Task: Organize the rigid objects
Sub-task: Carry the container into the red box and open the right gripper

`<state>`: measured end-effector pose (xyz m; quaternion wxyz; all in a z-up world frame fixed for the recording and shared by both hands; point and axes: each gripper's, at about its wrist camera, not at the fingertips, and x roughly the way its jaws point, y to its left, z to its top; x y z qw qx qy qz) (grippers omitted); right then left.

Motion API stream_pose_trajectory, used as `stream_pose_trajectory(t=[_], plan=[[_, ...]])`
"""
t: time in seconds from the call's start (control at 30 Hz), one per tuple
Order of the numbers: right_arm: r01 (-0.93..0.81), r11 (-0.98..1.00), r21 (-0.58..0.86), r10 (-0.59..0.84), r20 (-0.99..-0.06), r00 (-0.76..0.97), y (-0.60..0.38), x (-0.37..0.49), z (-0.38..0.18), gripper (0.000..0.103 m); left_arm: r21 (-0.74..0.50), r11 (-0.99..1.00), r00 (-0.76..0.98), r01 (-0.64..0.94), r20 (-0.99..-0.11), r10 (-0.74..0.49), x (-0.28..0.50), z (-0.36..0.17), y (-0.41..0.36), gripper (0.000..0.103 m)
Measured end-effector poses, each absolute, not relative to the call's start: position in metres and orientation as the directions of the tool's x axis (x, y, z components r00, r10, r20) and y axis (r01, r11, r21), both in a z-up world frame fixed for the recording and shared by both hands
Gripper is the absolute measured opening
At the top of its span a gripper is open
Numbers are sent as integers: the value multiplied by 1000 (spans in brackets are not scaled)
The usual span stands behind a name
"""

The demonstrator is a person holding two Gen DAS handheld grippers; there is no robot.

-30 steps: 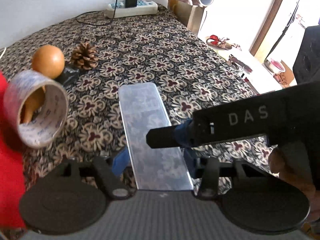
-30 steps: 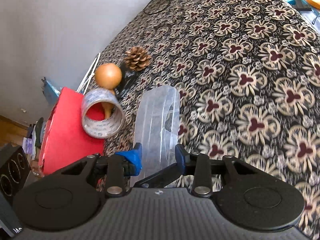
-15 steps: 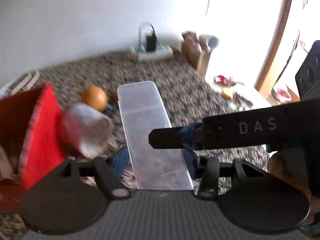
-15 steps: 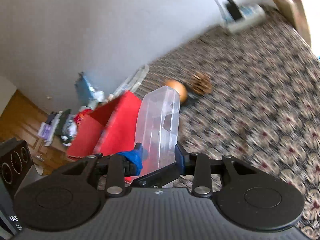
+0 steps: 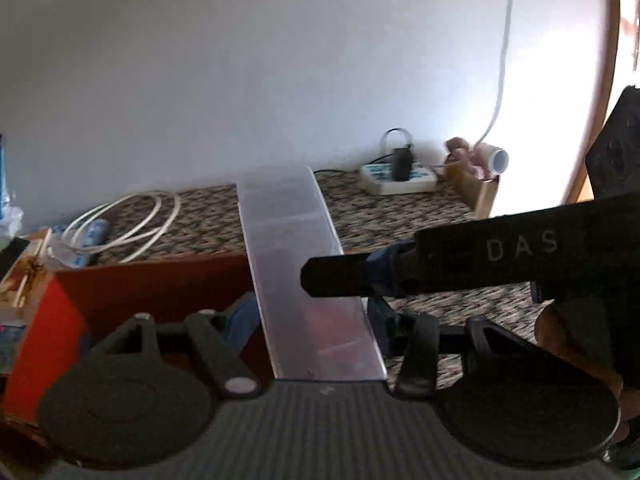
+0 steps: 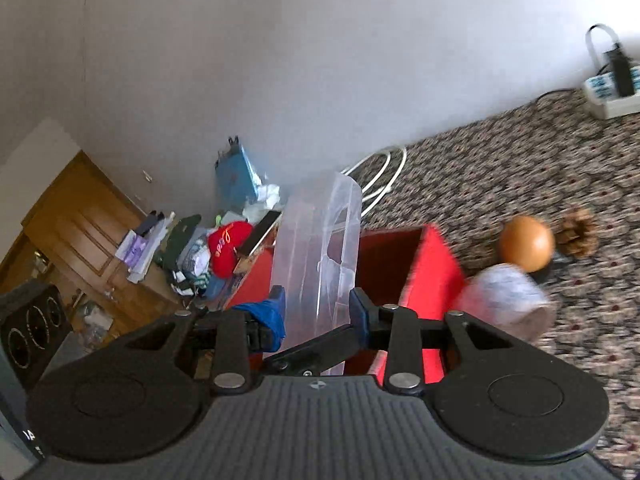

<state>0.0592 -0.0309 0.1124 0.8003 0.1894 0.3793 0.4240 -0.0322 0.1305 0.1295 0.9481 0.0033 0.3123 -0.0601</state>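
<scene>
A long clear plastic box point(image 5: 296, 256) is held by both grippers and is lifted above the open red box point(image 5: 152, 284). My left gripper point(image 5: 314, 316) is shut on its near end. My right gripper point(image 6: 318, 308) is shut on the same clear box point(image 6: 316, 256), which stands over the red box point(image 6: 404, 264). The right gripper's black finger crosses the left wrist view. A roll of patterned tape point(image 6: 504, 300), an orange ball point(image 6: 528, 244) and a pine cone point(image 6: 578, 232) lie on the patterned cloth right of the red box.
A white power strip point(image 5: 398, 178) with a plug lies at the back by the wall. A coiled white cable point(image 5: 128, 220) lies behind the red box. A cardboard box point(image 5: 476, 192) stands at the back right. Clutter point(image 6: 200, 252) lies on the floor left of the table.
Both grippers have lifted the clear box off the cloth and carried it left, over the red box. The tape roll, ball and pine cone have stayed on the cloth.
</scene>
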Motion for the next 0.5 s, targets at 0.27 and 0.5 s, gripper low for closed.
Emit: stream_pose_trajectory(t=[0.27,0.5], plan=[[-472,654,591,749,-592,297,46,71,85,19,-84,991,694,102,-708,-131,-12,106,196,48],[-392,735,553,662,-709,242,82,84,59,19,-190,977,586,100,-782,-212,4,76,235,48]])
